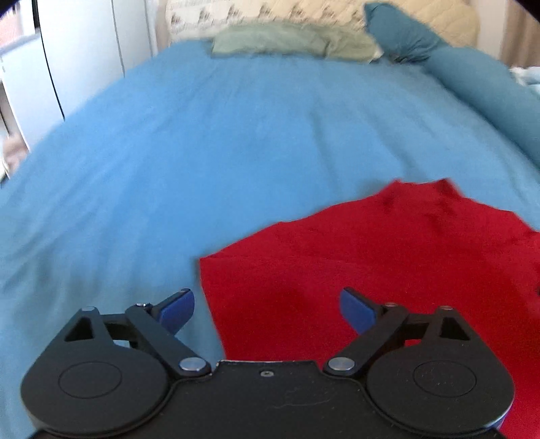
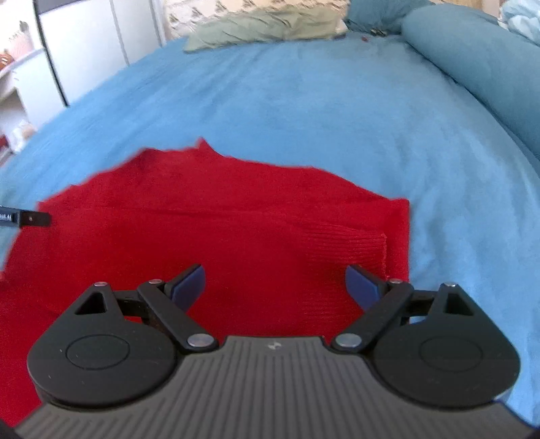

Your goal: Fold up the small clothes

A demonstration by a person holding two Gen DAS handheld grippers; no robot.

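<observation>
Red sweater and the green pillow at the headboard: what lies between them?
Only bare blue bedsheet between the red sweater and green pillow, seen in both wrist views.

no text reads clearly; only blurred white letters on a black strip (image 2: 25, 218).

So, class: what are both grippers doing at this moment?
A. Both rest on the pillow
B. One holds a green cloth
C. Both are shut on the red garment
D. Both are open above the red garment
D: the left gripper and right gripper both have fingers spread wide, nothing between them, over the red garment lying on the blue bedcover.
</observation>
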